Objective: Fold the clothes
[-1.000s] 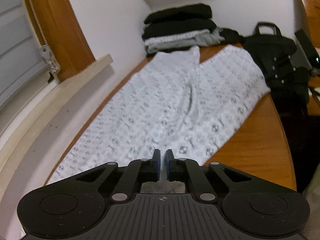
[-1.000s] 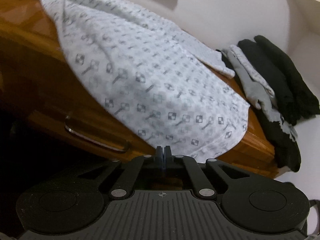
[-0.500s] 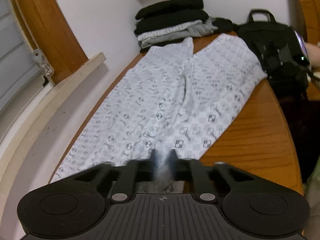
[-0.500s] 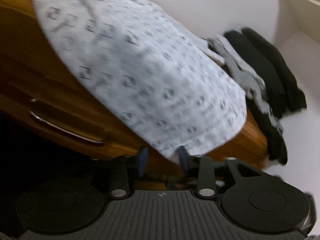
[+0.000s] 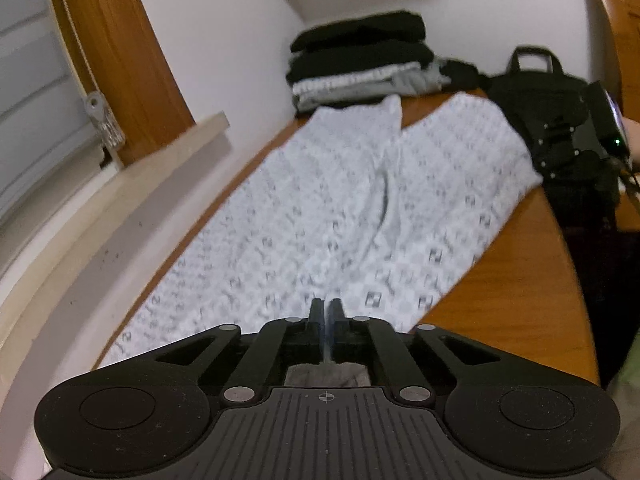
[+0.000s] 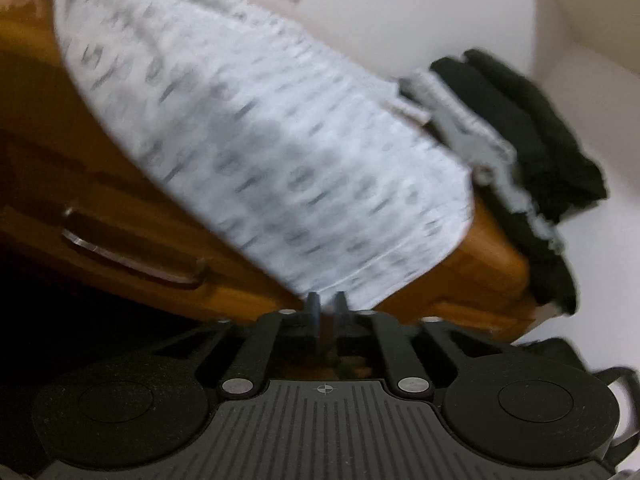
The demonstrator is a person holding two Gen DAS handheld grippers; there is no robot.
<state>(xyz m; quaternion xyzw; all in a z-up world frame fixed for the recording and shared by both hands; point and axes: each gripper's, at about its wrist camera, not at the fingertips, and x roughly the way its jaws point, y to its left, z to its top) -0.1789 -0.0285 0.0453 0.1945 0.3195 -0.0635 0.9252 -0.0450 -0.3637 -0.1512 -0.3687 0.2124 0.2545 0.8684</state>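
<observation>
— Trousers (image 5: pixel 320 208), pale and soft with a small grey repeating print, lie spread flat along your wooden desk (image 5: pixel 516 292), legs pointing at the folded stack (image 5: pixel 360 60) of black and grey clothes by the wall

— And your grippers?

— Your left gripper (image 5: pixel 326 312) sits at the near end of the cloth with its jaws drawn together; fabric shows right at the tips, so you seem to be pinching the hem. Your right gripper (image 6: pixel 327 304) is at the rounded edge that overhangs the desk front, above the metal drawer handle (image 6: pixel 132 256); its jaws have just been opening, a narrow gap stands between them, and blur hides whether cloth is inside

— Anything else?

— A black bag (image 5: pixel 556 120) stands beside the trousers' far edge
</observation>
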